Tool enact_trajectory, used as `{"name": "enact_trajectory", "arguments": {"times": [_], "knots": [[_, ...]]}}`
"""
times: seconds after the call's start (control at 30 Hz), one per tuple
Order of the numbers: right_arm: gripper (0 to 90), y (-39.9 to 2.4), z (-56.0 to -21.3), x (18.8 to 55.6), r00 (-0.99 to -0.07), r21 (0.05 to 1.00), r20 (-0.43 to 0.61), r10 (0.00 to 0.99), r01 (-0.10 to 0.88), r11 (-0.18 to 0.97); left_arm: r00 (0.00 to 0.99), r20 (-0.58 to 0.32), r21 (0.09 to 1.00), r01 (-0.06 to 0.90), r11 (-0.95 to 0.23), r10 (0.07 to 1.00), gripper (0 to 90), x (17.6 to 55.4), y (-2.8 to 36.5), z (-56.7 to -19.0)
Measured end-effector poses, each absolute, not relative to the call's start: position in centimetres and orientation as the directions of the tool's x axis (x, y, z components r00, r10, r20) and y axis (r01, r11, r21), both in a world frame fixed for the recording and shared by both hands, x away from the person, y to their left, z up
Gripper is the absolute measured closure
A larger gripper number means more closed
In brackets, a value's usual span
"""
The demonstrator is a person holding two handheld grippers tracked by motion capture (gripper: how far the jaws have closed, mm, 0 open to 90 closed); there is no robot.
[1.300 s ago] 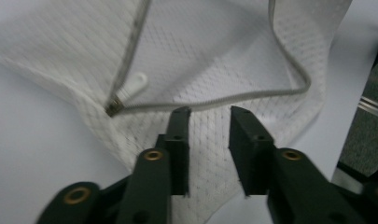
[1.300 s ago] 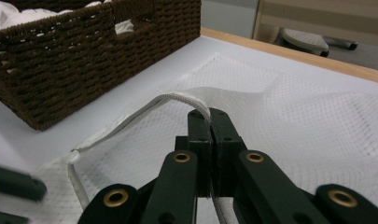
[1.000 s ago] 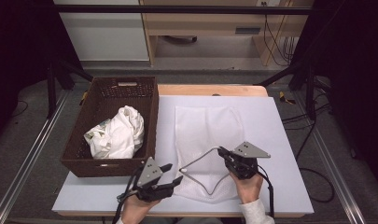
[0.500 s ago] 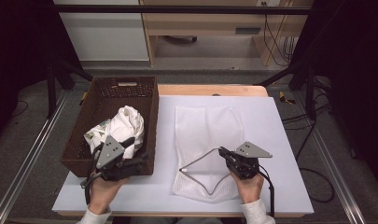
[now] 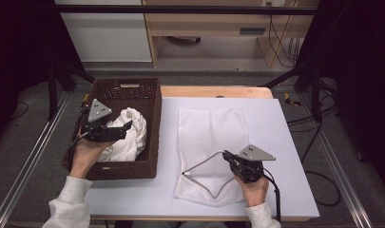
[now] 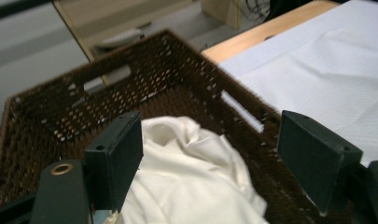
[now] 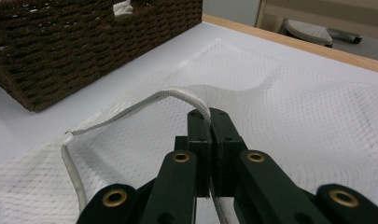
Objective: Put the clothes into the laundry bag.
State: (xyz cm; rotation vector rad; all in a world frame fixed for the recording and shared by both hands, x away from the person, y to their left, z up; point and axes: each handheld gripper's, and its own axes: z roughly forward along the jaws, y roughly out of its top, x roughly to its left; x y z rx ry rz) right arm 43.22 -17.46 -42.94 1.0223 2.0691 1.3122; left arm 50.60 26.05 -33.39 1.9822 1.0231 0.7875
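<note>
A white mesh bag (image 5: 211,128) lies flat on the white table (image 5: 285,142). My right gripper (image 5: 226,156) is shut on the bag's corded rim (image 7: 144,105) and lifts it, so the mouth stands open toward the left. In the right gripper view the jaws (image 7: 209,113) pinch that rim. A crumpled white garment (image 5: 133,137) lies in the brown wicker basket (image 5: 154,128). My left gripper (image 5: 128,127) hovers over the garment (image 6: 186,172). Its jaws have just been opening and stand wide, with nothing pressed between them.
The basket (image 6: 144,70) stands on the left part of the table, its right wall next to the mesh bag (image 6: 326,70). A wooden strip (image 5: 214,91) edges the table's far side. Metal rails run along both sides of the table.
My left gripper has left the table's front edge near the bag's mouth, moved left and up over the basket, and its jaws have spread. The right gripper has kept still on the rim.
</note>
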Motion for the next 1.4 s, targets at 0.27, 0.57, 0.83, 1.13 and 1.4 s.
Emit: {"name": "enact_trajectory", "arguments": {"times": [0.27, 0.57, 0.83, 1.13, 1.4], "knots": [[88.5, -17.4, -43.3, 43.4, -0.611, 0.897, 0.002, 0.792, 0.351, 0.269, 0.515, 0.164, 0.755, 0.484, -0.443, 0.842, 13.9, 53.3, 26.5, -36.8], [88.7, -17.4, -43.3, 43.4, -0.609, 0.892, 0.003, 0.794, 0.359, 0.273, 0.556, 0.173, 0.643, 0.562, -0.52, 0.813, 8.3, 54.1, 25.8, -39.6], [88.7, -17.5, -43.3, 43.4, -0.61, 0.892, 0.006, 0.793, 0.362, 0.271, 0.623, 0.184, 0.534, 0.586, -0.61, 0.76, 0.0, 54.7, 24.8, -41.6], [88.6, -17.6, -43.4, 43.5, -0.608, 0.889, 0.006, 0.794, 0.367, 0.274, 0.619, 0.235, 0.435, 0.622, -0.651, 0.749, 12.9, 55.1, 24.1, -42.9], [88.6, -17.7, -43.3, 43.5, -0.604, 0.89, 0.013, 0.797, 0.37, 0.266, 0.565, 0.186, 0.433, 0.687, -0.584, 0.804, 49.9, 55.1, 24.3, -42.3]]}}
